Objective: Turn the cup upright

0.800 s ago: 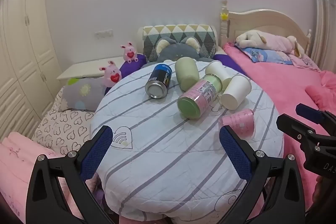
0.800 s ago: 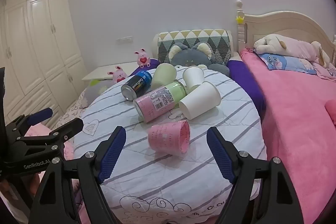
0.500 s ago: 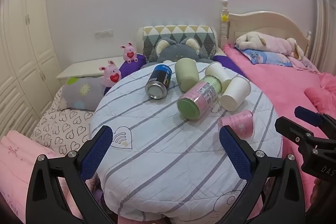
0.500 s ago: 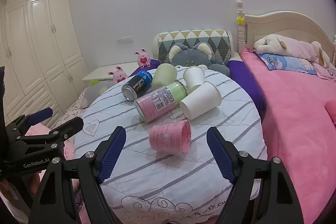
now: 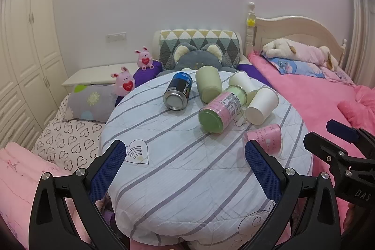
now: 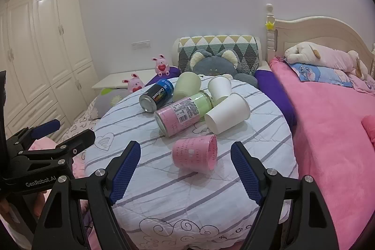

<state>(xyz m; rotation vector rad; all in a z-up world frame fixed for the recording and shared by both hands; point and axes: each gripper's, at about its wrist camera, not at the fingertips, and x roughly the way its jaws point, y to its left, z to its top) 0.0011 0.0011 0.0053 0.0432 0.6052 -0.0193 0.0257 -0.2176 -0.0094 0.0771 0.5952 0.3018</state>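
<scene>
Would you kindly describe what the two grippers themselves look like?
Both the left gripper and right gripper are matte black plastic frames with silver screws. Their fingers carry blue, grid-textured pads. White "GenRobot.AI" lettering marks the left one's side; no cables or sleeves show.

Pink paper cup (image 6: 194, 154) (image 5: 264, 139), lying on its side, on striped round table (image 6: 187, 203), mouth facing right

Pink cup (image 5: 264, 140) lies sideways just beyond the left gripper's (image 5: 185, 164) spread fingers (image 5: 262, 171).
</scene>
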